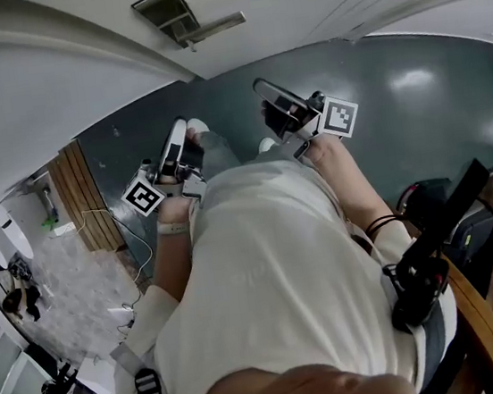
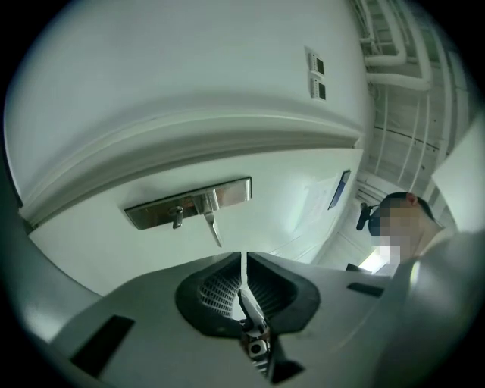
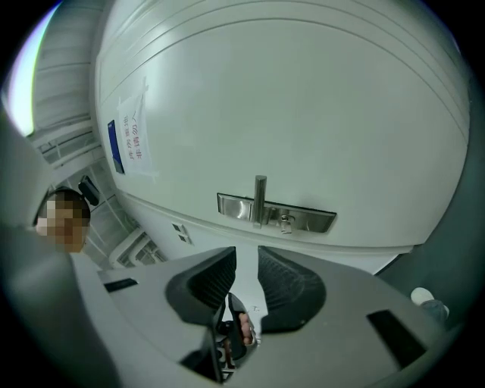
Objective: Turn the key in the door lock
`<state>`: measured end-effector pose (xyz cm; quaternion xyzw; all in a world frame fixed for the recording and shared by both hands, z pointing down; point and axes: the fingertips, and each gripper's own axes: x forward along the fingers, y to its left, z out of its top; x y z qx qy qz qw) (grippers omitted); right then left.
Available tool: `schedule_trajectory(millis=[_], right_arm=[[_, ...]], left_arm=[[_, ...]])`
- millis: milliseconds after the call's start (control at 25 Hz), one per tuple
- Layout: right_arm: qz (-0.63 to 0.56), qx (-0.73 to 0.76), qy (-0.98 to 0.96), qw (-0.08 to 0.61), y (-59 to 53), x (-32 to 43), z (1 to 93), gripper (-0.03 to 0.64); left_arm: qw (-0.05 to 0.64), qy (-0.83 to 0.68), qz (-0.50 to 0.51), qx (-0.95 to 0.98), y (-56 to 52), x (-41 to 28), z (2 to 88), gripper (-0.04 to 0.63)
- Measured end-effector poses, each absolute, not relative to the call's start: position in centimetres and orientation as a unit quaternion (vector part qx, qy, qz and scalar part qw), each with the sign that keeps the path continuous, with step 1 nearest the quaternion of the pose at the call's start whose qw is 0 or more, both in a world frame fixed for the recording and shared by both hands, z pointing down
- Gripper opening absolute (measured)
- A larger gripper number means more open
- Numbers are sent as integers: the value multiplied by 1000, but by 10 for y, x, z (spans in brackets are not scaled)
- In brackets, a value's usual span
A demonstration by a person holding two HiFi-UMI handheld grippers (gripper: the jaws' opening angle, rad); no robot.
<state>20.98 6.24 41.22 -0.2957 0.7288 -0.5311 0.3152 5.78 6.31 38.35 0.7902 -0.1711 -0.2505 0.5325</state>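
The steel lock plate (image 2: 189, 204) sits on the white door (image 2: 151, 98), with a lever handle (image 2: 213, 225) and a small key (image 2: 176, 217) beside it. The right gripper view shows the same plate (image 3: 303, 218), handle (image 3: 260, 198) and key (image 3: 286, 223). Both grippers point at the door from a distance and touch nothing. My left gripper (image 2: 242, 267) has its pads together with only a hairline between them, and holds nothing. My right gripper (image 3: 246, 265) stands a little open, the narrow gap empty. In the head view the left gripper (image 1: 177, 137) and right gripper (image 1: 269, 91) are held out below the plate (image 1: 170, 14).
A paper notice (image 3: 132, 140) hangs on the door. A person (image 2: 405, 223) stands off to the side. Wall switches (image 2: 317, 76) sit beyond the door frame. A wooden rail (image 1: 488, 322) runs along the right, over dark grey floor (image 1: 432, 104).
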Motion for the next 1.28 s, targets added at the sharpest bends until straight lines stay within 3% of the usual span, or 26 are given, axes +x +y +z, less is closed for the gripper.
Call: schedule_trajectory(millis=[160, 400, 960, 1280], right_arm=[[-535, -283, 731, 314, 64, 208, 420, 74], [-503, -268, 756, 323, 132, 228, 378, 74], [-458, -236, 781, 354, 158, 147, 322, 74], [-444, -244, 797, 329, 165, 131, 316, 74]], left_arm=[[530, -179, -244, 792, 74, 63, 389, 11], [471, -154, -222, 840, 149, 93, 344, 11], [433, -143, -250, 854, 175, 21, 302, 11], [435, -147, -283, 842, 178, 4, 296, 11]])
